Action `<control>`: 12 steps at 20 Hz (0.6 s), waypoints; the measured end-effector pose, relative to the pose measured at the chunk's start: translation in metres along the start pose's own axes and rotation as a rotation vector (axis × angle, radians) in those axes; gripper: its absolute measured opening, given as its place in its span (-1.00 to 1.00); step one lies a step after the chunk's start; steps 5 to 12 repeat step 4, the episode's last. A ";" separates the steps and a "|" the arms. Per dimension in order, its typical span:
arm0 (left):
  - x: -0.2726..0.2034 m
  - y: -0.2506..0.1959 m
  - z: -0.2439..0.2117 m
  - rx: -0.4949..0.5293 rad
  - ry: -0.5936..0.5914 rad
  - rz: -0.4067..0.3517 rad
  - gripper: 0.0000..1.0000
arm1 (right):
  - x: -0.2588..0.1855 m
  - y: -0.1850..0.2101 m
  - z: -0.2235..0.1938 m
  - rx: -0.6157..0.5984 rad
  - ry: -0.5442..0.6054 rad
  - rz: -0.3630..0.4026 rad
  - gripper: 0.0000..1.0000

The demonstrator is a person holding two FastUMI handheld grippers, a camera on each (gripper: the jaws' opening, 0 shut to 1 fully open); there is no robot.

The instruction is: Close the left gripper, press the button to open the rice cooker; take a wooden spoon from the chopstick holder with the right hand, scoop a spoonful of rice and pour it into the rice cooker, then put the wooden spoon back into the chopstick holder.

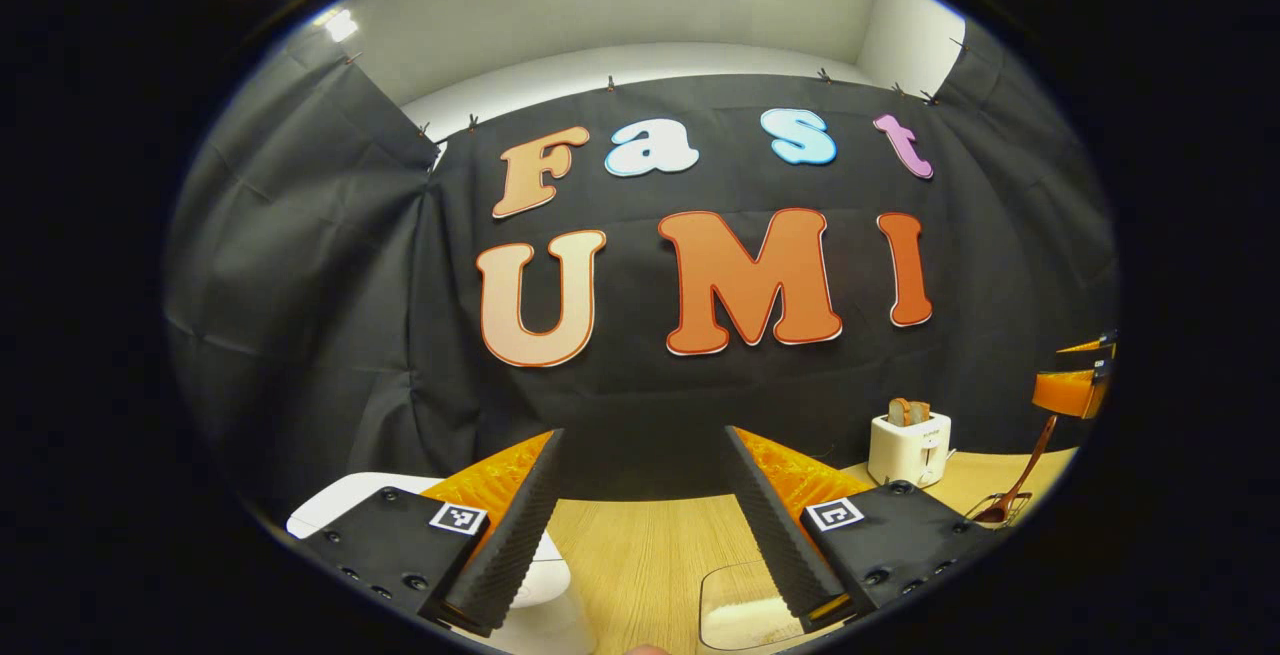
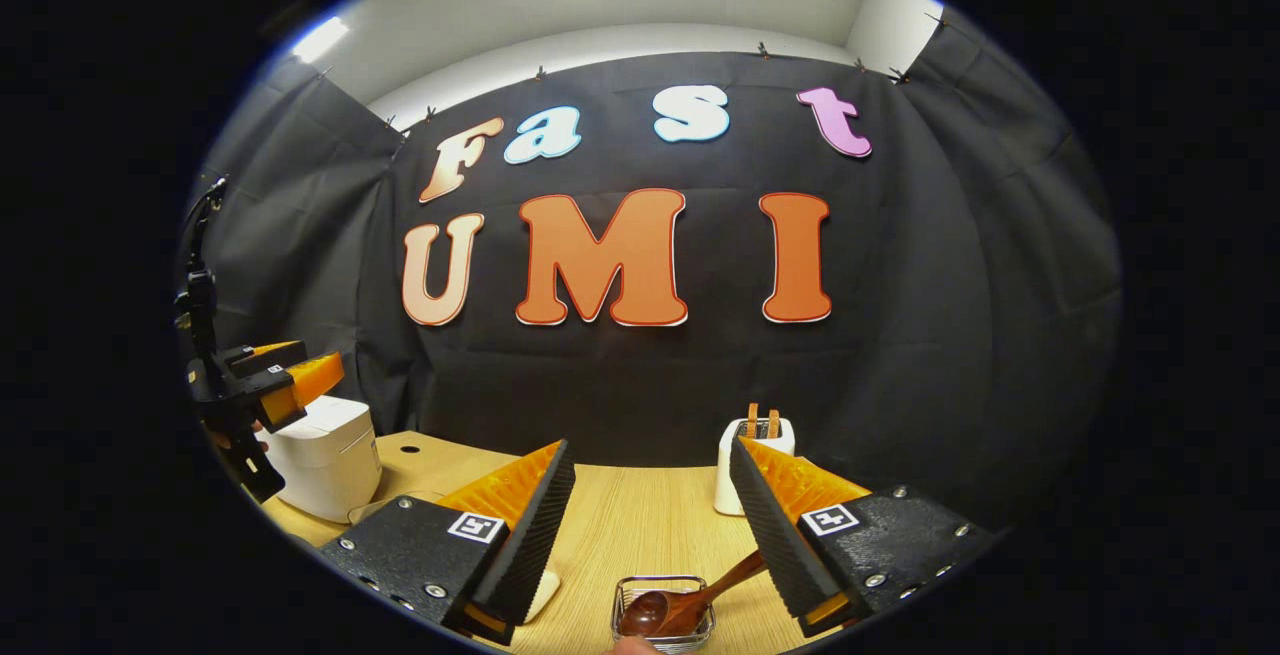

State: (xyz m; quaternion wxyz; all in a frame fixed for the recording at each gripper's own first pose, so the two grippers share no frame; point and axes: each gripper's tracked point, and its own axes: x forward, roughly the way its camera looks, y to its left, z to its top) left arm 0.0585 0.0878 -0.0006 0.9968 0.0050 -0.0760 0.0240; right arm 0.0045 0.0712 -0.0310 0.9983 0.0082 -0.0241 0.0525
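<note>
Right claw (image 2: 650, 525) wide above wooden spoon (image 2: 690, 603)

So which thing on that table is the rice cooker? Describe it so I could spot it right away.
Start at the wooden table in front of the black cloth wall. At its left end in the right gripper view, below the raised left gripper, sits the rice cooker, a squat white box with rounded corners and its lid shut. The other white appliance, the toaster, is narrower and has bread slices sticking out on top.
</note>
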 end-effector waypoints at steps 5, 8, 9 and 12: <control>0.000 -0.005 -0.001 0.001 0.005 -0.014 0.99 | -0.001 0.002 -0.001 0.015 0.004 0.012 0.85; 0.000 -0.005 -0.001 0.001 0.005 -0.014 0.99 | -0.001 0.002 -0.001 0.015 0.004 0.012 0.85; 0.000 -0.005 -0.001 0.001 0.005 -0.014 0.99 | -0.001 0.002 -0.001 0.015 0.004 0.012 0.85; 0.000 -0.005 -0.001 0.001 0.005 -0.014 0.99 | -0.001 0.002 -0.001 0.015 0.004 0.012 0.85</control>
